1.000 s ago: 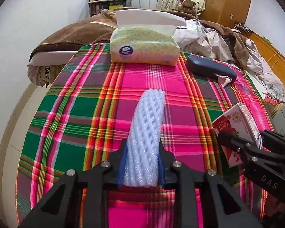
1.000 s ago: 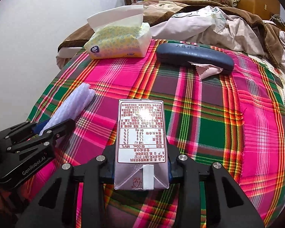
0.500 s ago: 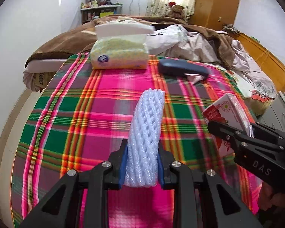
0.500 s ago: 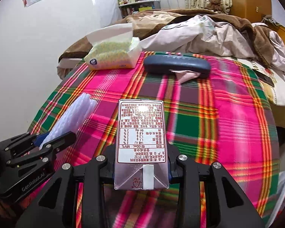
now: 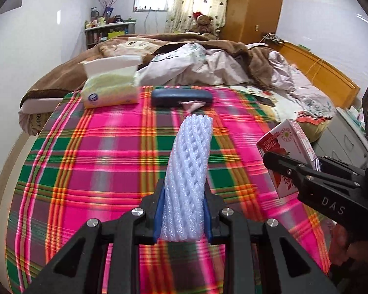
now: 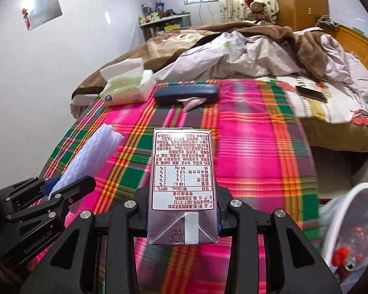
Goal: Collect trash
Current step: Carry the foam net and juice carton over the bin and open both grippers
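My left gripper (image 5: pixel 183 205) is shut on a white foam net sleeve (image 5: pixel 190 169), which sticks out forward above the plaid cloth (image 5: pixel 98 161). My right gripper (image 6: pixel 182 210) is shut on a small drink carton (image 6: pixel 182 171), its nutrition label facing the camera. In the left wrist view the carton (image 5: pixel 285 144) and right gripper (image 5: pixel 306 174) appear at the right, held by a hand. In the right wrist view the left gripper (image 6: pixel 59 191) and foam sleeve (image 6: pixel 90 152) show at the left. A white bin (image 6: pixel 353 223) lined with a bag and holding a red-capped bottle sits low at the right.
On the far side of the plaid cloth lie a tissue pack (image 5: pixel 110 85) and a dark glasses case (image 5: pixel 181 96) with a pink cloth. Behind is a bed with rumpled blankets (image 5: pixel 208 61). A phone (image 6: pixel 311 94) lies on the bedding. A white wall runs along the left.
Both grippers have pulled back and risen with their loads, swinging right; the tissue pack and glasses case look farther away, and the white bin has come into the right wrist view.
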`<state>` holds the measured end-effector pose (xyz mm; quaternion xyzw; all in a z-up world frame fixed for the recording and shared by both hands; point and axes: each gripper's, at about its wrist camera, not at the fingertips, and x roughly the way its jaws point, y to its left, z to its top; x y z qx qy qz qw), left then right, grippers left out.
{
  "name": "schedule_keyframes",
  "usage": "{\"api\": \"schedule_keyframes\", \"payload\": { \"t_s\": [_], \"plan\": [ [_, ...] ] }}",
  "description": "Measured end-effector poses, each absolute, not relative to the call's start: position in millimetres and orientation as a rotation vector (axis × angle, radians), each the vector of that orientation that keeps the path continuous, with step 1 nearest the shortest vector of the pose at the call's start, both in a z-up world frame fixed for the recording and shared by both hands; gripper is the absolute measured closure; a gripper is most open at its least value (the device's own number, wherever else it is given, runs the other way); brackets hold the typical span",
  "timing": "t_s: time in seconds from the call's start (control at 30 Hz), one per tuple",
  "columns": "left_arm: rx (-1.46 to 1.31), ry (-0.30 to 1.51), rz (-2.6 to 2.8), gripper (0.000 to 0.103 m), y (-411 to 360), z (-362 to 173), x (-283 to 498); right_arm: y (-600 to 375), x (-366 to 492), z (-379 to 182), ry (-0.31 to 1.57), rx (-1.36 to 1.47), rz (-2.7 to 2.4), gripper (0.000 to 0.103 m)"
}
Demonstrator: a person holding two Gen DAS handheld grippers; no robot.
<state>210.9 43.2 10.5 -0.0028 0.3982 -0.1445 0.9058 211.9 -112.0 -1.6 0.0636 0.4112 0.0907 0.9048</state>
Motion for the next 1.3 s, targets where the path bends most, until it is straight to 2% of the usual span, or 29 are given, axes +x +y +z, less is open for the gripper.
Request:
{"api": "schedule_keyframes", "payload": {
  "t_s": [0.67,1.3],
  "plan": [
    [0.080,0.765,-0.542,0.075,-96,34,163,-241,141,12,0.762,0.228,-0.023,0.066],
    [0.132,0.870,-0.725,0.075,-229,3,142,-350,104,-10,0.800,0.294,-0.258,0.066]
  ]
}}
